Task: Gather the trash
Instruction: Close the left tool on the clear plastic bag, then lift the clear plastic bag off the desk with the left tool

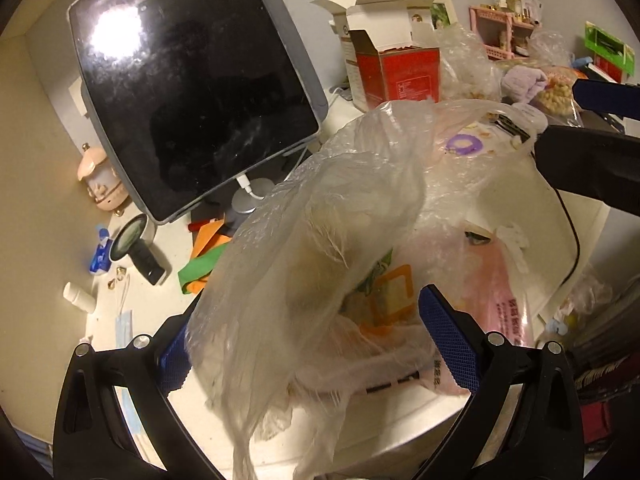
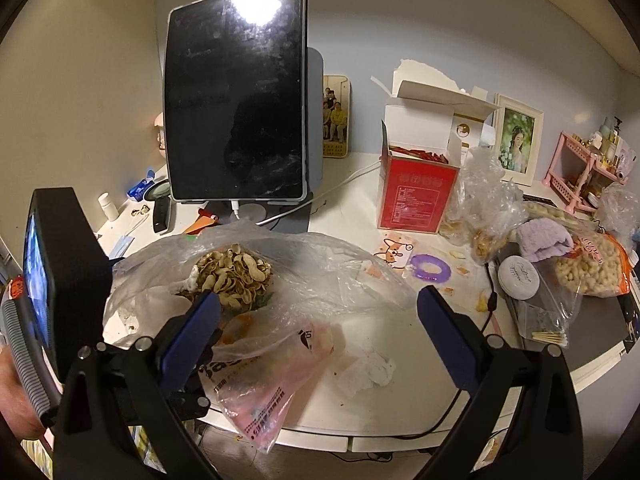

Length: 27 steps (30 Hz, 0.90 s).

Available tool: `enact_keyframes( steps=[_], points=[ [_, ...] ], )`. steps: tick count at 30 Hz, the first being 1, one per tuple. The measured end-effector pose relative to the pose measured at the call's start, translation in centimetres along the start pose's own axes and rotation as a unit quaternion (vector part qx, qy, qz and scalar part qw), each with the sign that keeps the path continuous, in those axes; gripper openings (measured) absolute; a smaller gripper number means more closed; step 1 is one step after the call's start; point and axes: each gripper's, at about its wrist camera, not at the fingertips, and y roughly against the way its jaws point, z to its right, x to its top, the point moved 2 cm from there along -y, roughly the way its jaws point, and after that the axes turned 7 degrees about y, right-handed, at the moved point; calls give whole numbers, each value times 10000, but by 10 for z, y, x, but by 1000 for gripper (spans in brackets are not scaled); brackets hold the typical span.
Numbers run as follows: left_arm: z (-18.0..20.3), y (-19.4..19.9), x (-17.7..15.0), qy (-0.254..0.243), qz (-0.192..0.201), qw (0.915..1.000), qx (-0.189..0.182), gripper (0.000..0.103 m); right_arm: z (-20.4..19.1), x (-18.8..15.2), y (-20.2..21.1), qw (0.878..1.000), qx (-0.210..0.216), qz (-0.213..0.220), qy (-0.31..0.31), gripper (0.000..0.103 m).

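Observation:
A clear plastic bag lies open on the white desk, holding a heap of peanut shells. A pink printed bag sticks out beneath it over the desk's front edge. My right gripper is open above the bag, its left pad resting against the film by the shells. In the left wrist view the clear bag billows up between the wide-apart fingers of my open left gripper, hiding its left fingertip. The right gripper shows at the bag's far rim. A crumpled tissue lies nearby.
A dark tablet on a stand stands at the back. An open red box, a purple ring, a peanut bag and a black cable crowd the right. A magnifier and small bottle lie left.

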Motion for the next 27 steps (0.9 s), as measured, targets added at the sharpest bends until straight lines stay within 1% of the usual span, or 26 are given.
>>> enact_keyframes(
  steps=[6, 8, 10, 11, 12, 13, 14, 16, 17, 18, 19, 20, 21, 22, 27],
  points=[
    [3, -8, 0, -124, 83, 9998, -126, 96, 1, 1, -6, 10000, -25, -23, -33, 96],
    [5, -9, -1, -202, 123, 9996, -134, 88, 1, 1, -6, 10000, -35, -20, -52, 96],
    [6, -10, -1, -233, 125, 9996, -106, 73, 2, 1, -6, 10000, -37, -13, -70, 96],
    [6, -11, -1, -221, 104, 9996, -112, 68, 2, 1, -5, 10000, -41, -10, -72, 96],
    [5, -11, 0, -189, 86, 9997, -130, 60, 2, 1, -5, 10000, -38, -7, -70, 96],
    [4, -12, 0, -157, 65, 9997, -164, 53, 2, 0, -4, 10000, -45, 4, -75, 96],
    [4, -12, 0, -110, 31, 9997, -222, 49, 3, 0, -3, 10000, -53, 13, -78, 96],
    [2, -13, 0, -12, -27, 9994, -331, 36, 4, -1, -1, 9999, -65, 25, -87, 96],
    [1, -14, -1, 15, -41, 9993, -372, 32, 4, -1, 0, 9999, -70, 30, -96, 96],
    [1, -14, -1, 10, -43, 9992, -387, 23, 5, -2, 2, 9999, -78, 43, -109, 96],
    [1, -13, -2, -5, -40, 9992, -395, 17, 5, -3, 4, 9999, -86, 52, -116, 96],
    [2, -13, -2, -24, -36, 9992, -406, 15, 6, -3, 5, 9999, -95, 63, -126, 96],
    [2, -12, -2, -42, -10, 9991, -422, 9, 6, -4, 7, 9998, -105, 73, -134, 96],
    [2, -10, -1, -49, 20, 9991, -424, 6, 7, -4, 8, 9998, -109, 79, -136, 96],
    [-1, 6, 7, 57, 314, 9991, -295, 3, 10, -6, 16, 9997, -134, 115, -149, 96]
  ],
)
